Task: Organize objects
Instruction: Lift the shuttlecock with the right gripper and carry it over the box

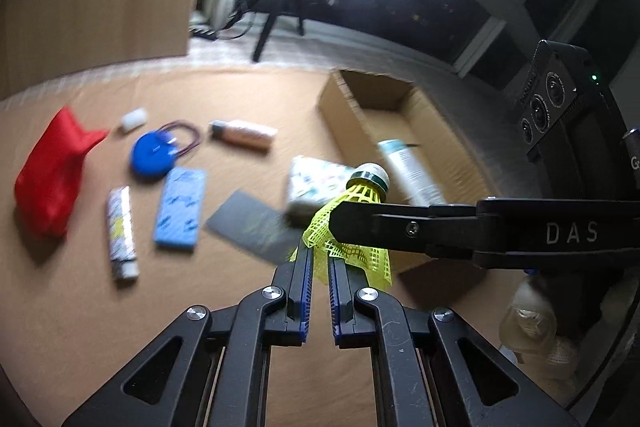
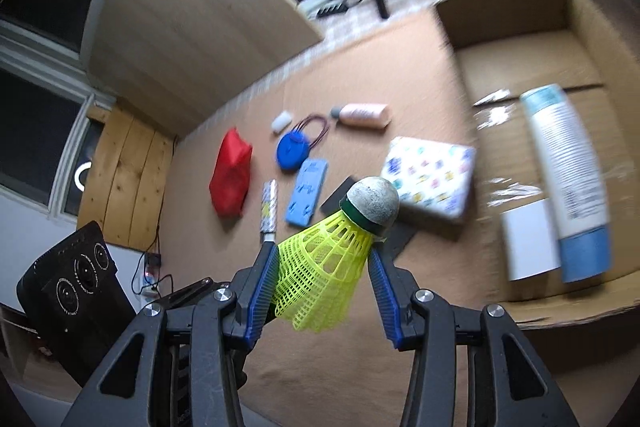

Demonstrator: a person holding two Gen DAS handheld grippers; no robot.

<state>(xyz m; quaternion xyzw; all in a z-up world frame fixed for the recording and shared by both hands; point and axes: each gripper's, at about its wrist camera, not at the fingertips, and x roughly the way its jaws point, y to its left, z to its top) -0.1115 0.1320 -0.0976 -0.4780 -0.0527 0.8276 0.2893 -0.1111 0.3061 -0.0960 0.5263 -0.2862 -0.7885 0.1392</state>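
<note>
Pouch (image 1: 50, 173): red, lay far left on the table (image 1: 248, 95), waiting for sorting.
Shuttlecock (image 2: 340, 247): I held it over the table, near the box (image 1: 404, 115).
Left claw (image 1: 319, 259): pinched together on its yellow skirt edge.
Right claw (image 2: 324, 255): clamped around its skirt.
Hidden: box's right end was cut off, contents blurred.
</note>
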